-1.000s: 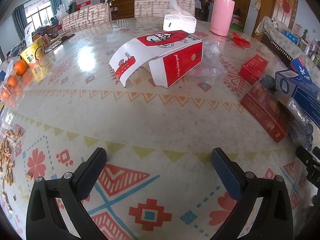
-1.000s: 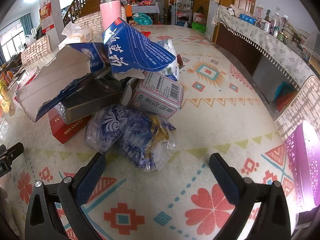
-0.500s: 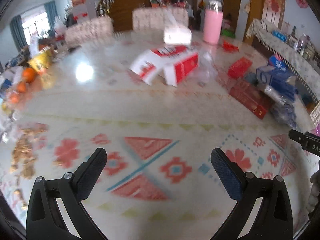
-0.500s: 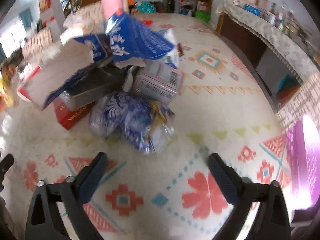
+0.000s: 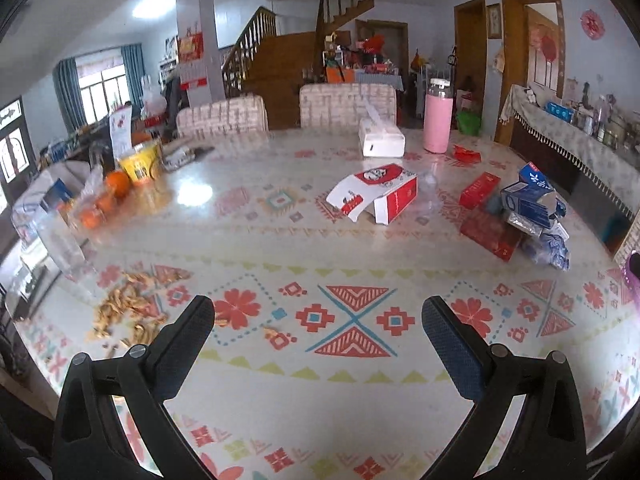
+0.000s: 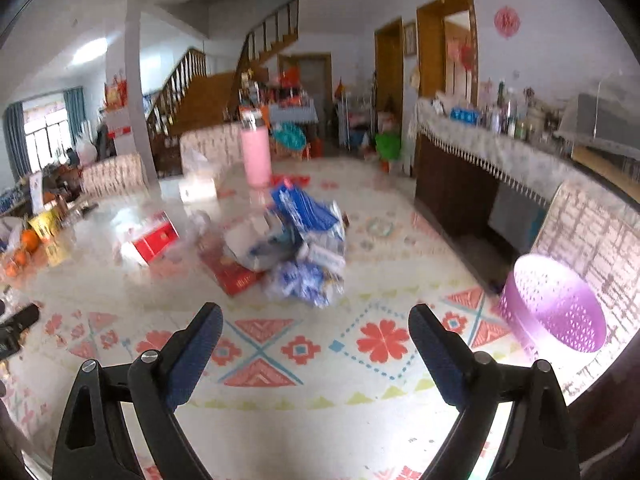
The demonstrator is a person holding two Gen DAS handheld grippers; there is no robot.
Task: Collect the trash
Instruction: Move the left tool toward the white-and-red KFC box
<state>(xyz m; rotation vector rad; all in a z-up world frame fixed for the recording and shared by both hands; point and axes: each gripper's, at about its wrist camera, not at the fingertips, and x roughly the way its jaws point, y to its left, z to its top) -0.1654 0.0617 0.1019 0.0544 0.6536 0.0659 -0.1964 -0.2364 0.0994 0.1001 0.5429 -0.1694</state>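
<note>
A heap of trash lies on the patterned table: blue cartons, a crumpled blue-and-white plastic bag and a flat red box, blurred in the right wrist view. From the left wrist the same heap sits far right, with an opened red-and-white carton mid-table. My left gripper is open above the near table edge, holding nothing. My right gripper is open too, well short of the heap. A purple basket stands at the right edge.
A pink bottle and a white tissue box stand at the far side. Oranges in a bag and a yellow tub sit far left. Peels or shells are scattered near left. Chairs line the table's far edge.
Both grippers have pulled back and risen from the table, so the trash heap and the red-and-white carton now look smaller and farther away. The purple basket has come fully into the right view.
</note>
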